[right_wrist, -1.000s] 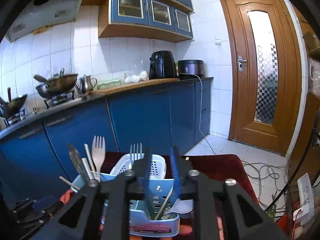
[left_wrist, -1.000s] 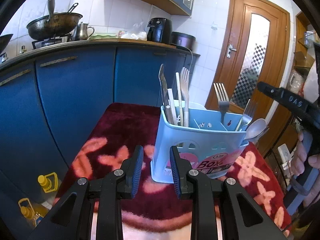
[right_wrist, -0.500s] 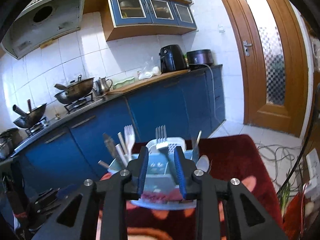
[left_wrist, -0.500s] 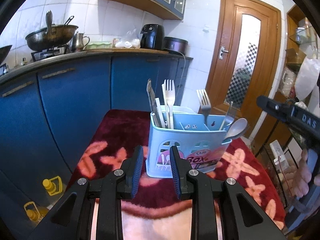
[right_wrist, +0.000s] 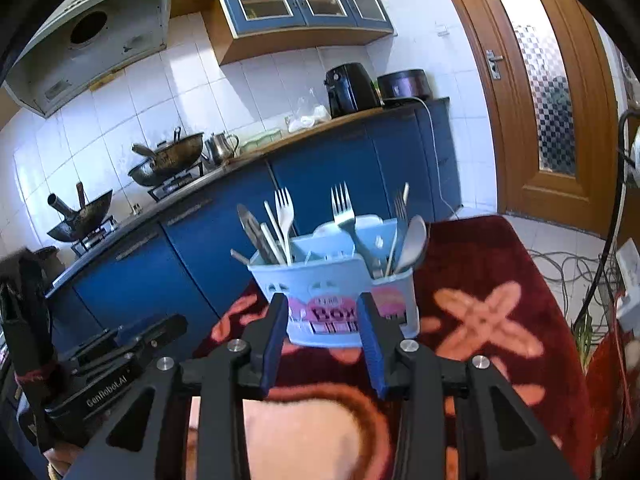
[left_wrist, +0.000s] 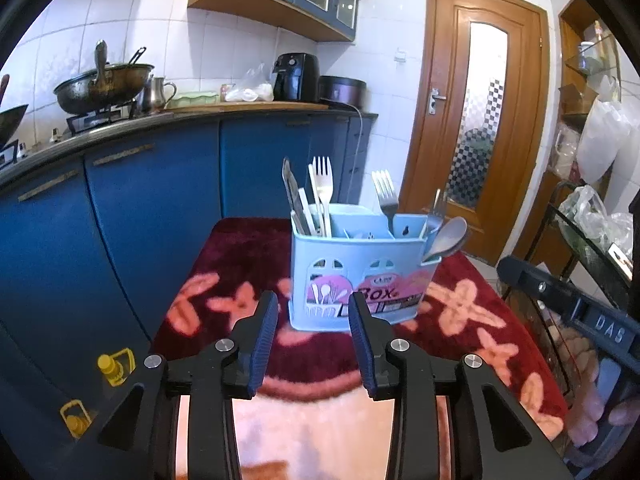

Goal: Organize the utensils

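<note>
Both sets of jaws are opening, nothing between them. The caddy [left_wrist: 362,280] sits at twelve o'clock beyond the left gripper [left_wrist: 313,334], likewise beyond the right gripper [right_wrist: 323,334].

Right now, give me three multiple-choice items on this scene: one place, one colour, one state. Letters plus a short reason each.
1. Where does the utensil holder stand?
A. on the red floral cloth
B. on the kitchen counter
C. in a drawer

2. What colour is the holder?
A. green
B. light blue
C. black

3. What is between the left tongs and between the right tongs?
A. a fork
B. a spoon
C. nothing

Key: 1 A, its base rests on the cloth, well in front of the blue cabinets. 2 B, its walls are pale blue with a pink label. 3 C, both pairs of jaws are opening on bare gaps, short of the holder.
</note>
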Demonstrator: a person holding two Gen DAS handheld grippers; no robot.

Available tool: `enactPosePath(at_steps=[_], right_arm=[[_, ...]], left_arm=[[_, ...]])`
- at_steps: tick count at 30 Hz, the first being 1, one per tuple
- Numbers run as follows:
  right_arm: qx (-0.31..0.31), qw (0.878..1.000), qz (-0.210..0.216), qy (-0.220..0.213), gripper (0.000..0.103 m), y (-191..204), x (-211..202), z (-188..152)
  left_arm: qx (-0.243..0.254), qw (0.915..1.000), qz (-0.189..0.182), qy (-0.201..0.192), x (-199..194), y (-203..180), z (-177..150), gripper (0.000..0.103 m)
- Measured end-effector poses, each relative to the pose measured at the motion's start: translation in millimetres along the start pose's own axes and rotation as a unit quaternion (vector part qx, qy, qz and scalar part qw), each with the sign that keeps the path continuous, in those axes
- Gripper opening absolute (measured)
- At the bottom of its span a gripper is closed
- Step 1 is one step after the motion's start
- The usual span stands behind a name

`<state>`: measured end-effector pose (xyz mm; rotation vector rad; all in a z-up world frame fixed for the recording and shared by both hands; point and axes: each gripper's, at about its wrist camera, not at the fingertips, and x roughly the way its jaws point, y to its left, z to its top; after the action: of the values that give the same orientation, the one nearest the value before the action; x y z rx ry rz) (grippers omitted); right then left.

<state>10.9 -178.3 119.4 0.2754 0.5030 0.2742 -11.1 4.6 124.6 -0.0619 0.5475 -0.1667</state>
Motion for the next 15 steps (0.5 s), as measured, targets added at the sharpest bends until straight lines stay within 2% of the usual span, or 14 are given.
enactPosePath(at_steps=[4,9,12,15], right_arm=[[-0.008,1.0,-0.013,0.005,0.04,0,1,-20],[-0.02,0.999,-0.034,0.007,0.059,-3,5,-41],[-0.026,0.998,-0.052,0.013,0.063,-7,12,-52],[-0.023,0.998,-0.062,0.02,0.066,-13,20,-62]], left_arm=[[-0.003,1.0,0.001,0.007,5,0,-13,0.04],[0.003,0.9999,0.013,0.009,16,-1,-27,0.049],[0.005,0.9998,0.017,0.011,25,-2,-35,0.055],[0.005,0.9997,0.017,0.016,35,-2,-42,0.056]])
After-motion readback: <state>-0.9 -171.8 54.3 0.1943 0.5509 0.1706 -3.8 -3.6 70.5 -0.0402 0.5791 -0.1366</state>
